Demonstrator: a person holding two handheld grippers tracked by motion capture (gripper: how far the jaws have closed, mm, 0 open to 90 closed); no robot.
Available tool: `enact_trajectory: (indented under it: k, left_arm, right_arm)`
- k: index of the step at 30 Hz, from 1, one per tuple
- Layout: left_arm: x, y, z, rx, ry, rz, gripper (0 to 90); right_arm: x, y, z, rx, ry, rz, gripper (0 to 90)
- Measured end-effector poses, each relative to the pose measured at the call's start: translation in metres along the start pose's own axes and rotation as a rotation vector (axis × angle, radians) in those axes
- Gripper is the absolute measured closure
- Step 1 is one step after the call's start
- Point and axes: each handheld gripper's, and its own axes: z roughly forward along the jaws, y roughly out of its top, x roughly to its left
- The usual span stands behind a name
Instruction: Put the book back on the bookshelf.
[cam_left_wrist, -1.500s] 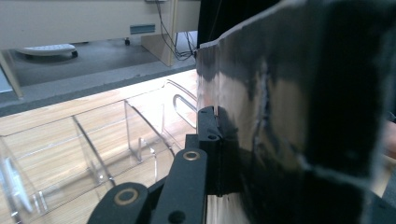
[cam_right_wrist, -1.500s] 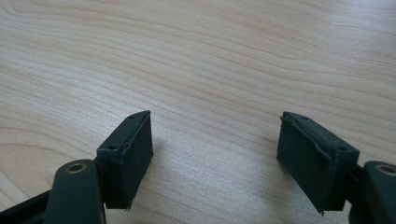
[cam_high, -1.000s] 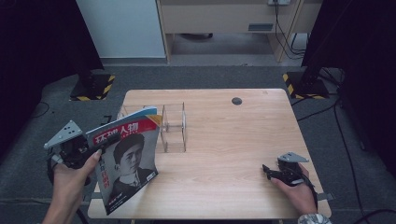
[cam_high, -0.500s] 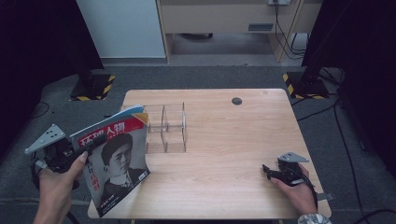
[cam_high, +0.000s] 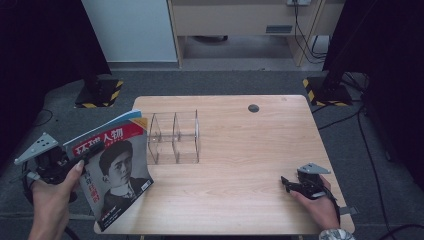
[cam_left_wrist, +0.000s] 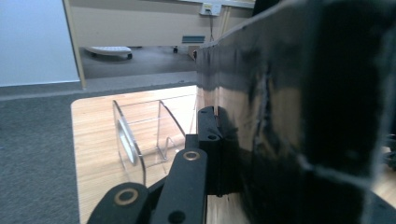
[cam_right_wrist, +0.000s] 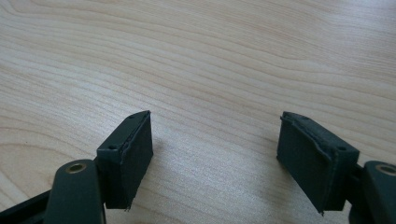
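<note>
A magazine with a red title band and a portrait on its cover hangs tilted over the table's front left corner. My left gripper is shut on its upper left edge, held by a hand off the table's left side. In the left gripper view the jaws pinch the magazine's dark edge, with a clear acrylic divider rack beyond. That rack stands empty on the table just right of the magazine. My right gripper rests on the table at the front right, open over bare wood.
The light wooden table has a small dark round disc near its far edge. Yellow-and-black striped stand bases sit on the grey carpet behind the far corners. A white panel stands farther back.
My left hand has carried the magazine leftward, away from the rack and partly past the table's left edge. The right gripper has stayed still.
</note>
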Motion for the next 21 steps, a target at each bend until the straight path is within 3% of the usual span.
enact_trajectory:
  k: [8, 15, 21]
  left_arm:
    - [0.006, 0.008, 0.005, -0.005, 0.045, -0.005, 86.4]
    - [0.012, 0.018, 0.018, -0.014, 0.09, 0.008, 86.4]
    - [0.015, 0.022, 0.03, -0.017, 0.104, 0.023, 86.4]
  right_arm:
    - [0.0, 0.0, 0.0, 0.0, 0.0, 0.0, 26.7]
    - [0.0, 0.0, 0.0, 0.0, 0.0, 0.0, 26.8]
    - [0.0, 0.0, 0.0, -0.001, 0.0, 0.0, 26.8]
